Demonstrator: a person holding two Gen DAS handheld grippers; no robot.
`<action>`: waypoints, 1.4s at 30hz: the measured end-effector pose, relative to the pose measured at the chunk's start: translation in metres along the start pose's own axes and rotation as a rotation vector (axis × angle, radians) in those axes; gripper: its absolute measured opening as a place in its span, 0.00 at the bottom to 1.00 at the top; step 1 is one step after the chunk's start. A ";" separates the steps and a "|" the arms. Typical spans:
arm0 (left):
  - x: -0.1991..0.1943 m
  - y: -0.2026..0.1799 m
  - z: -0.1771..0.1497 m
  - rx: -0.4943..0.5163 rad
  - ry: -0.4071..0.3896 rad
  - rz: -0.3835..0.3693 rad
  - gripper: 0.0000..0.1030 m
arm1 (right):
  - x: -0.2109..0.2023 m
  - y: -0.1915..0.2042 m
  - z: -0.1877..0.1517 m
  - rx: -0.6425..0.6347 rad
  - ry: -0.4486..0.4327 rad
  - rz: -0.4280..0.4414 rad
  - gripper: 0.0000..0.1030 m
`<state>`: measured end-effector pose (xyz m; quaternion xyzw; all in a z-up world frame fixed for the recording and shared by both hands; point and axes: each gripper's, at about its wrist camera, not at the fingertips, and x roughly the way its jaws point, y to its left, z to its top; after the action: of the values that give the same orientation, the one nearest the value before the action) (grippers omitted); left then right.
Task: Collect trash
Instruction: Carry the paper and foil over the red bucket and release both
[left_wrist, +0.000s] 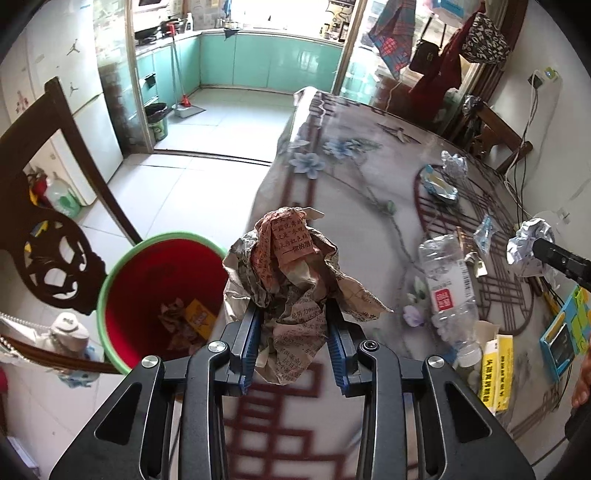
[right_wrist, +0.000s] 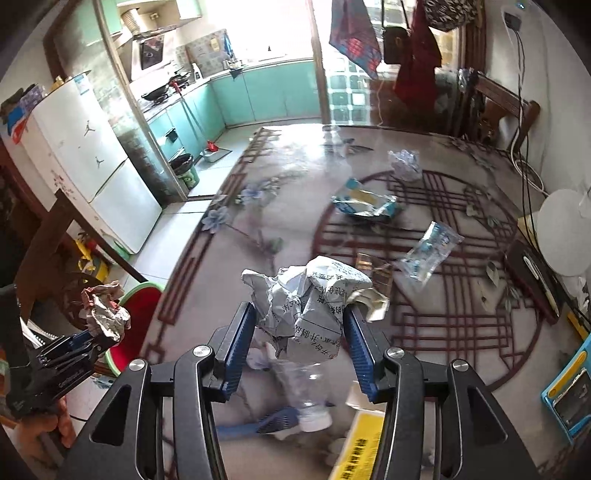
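Note:
My left gripper (left_wrist: 293, 325) is shut on a crumpled brownish newspaper ball (left_wrist: 291, 266), held over the table's left edge, just right of the red bin with a green rim (left_wrist: 155, 295) on the floor. The bin holds some paper trash. My right gripper (right_wrist: 299, 325) is shut on a crumpled white paper ball (right_wrist: 306, 299) above the table. The left gripper and its ball (right_wrist: 105, 310) show at the left of the right wrist view, above the bin (right_wrist: 136, 317). The white ball (left_wrist: 528, 251) shows at the right of the left wrist view.
On the patterned table (right_wrist: 424, 229) lie a clear plastic bottle (left_wrist: 450, 291), a blue-and-yellow wrapper (right_wrist: 364, 201), a clear blue packet (right_wrist: 430, 251), crumpled plastic (right_wrist: 404, 164), a yellow box (left_wrist: 496, 373) and a blue device (right_wrist: 569, 395). A dark wooden chair (left_wrist: 55, 236) stands beside the bin.

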<state>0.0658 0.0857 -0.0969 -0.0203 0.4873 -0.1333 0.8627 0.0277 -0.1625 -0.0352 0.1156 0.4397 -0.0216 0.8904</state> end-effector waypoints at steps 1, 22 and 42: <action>0.000 0.005 0.000 -0.004 0.001 0.001 0.31 | 0.000 0.005 0.001 -0.005 -0.001 0.001 0.47; 0.002 0.116 -0.002 -0.047 0.035 0.028 0.31 | 0.028 0.141 0.005 -0.086 0.022 0.049 0.47; 0.008 0.151 0.001 -0.052 0.049 0.019 0.31 | 0.050 0.195 -0.003 -0.115 0.071 0.086 0.48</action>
<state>0.1028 0.2294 -0.1279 -0.0350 0.5117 -0.1130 0.8510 0.0835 0.0304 -0.0402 0.0836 0.4663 0.0460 0.8795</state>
